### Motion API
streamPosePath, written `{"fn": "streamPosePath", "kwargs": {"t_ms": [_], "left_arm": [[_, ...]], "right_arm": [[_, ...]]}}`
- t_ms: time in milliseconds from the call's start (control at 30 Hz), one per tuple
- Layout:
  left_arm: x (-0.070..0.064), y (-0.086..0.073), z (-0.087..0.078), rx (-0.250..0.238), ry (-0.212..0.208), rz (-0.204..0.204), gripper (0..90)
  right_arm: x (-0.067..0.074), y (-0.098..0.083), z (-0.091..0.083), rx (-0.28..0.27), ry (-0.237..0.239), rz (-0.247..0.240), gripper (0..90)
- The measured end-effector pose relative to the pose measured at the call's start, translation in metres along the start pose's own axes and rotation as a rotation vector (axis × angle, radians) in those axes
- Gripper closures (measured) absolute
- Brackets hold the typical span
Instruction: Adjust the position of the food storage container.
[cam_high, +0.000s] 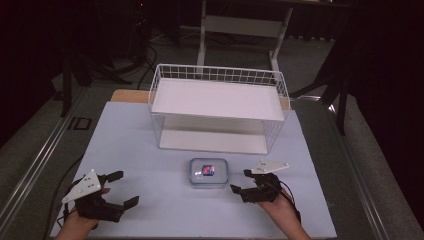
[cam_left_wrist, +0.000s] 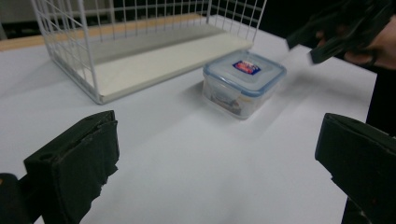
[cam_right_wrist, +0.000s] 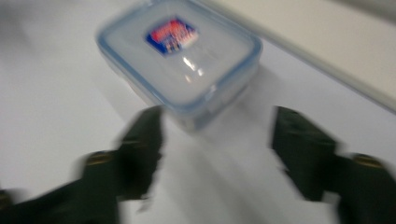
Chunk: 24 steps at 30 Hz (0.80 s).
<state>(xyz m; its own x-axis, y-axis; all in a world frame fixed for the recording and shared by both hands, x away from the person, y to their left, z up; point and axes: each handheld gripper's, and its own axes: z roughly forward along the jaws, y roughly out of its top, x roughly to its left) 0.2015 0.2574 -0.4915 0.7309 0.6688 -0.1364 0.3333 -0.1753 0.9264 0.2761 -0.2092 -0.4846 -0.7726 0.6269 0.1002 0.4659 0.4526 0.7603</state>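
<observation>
A clear plastic container with a blue-rimmed lid and a red and blue sticker sits shut on the white table, in front of the wire rack. My right gripper stands open just right of the container, jaws pointing at it, nothing between them. In the right gripper view the container lies close ahead of the spread jaws of the gripper, blurred. My left gripper is open at the near left, well apart from the container. Its wide jaws frame bare table.
A white wire rack with two white shelves stands behind the container, open side facing me. In the left gripper view the rack is at upper left and the other hand's gripper at upper right. Dark floor and table legs surround the table.
</observation>
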Motion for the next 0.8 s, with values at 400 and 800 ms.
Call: {"fn": "streamPosePath", "kwargs": {"t_ms": [400, 800], "left_arm": [[-0.006, 0.031, 0.058, -0.01, -0.051, -0.027, 0.7], [-0.014, 0.043, 0.099, 0.046, -0.088, -0.047, 0.7]], "right_arm": [[-0.002, 0.0, -0.013, -0.115, -0.003, 0.086, 19.7], [-0.003, 0.012, -0.002, -0.112, -0.044, 0.087, 21.0]]}}
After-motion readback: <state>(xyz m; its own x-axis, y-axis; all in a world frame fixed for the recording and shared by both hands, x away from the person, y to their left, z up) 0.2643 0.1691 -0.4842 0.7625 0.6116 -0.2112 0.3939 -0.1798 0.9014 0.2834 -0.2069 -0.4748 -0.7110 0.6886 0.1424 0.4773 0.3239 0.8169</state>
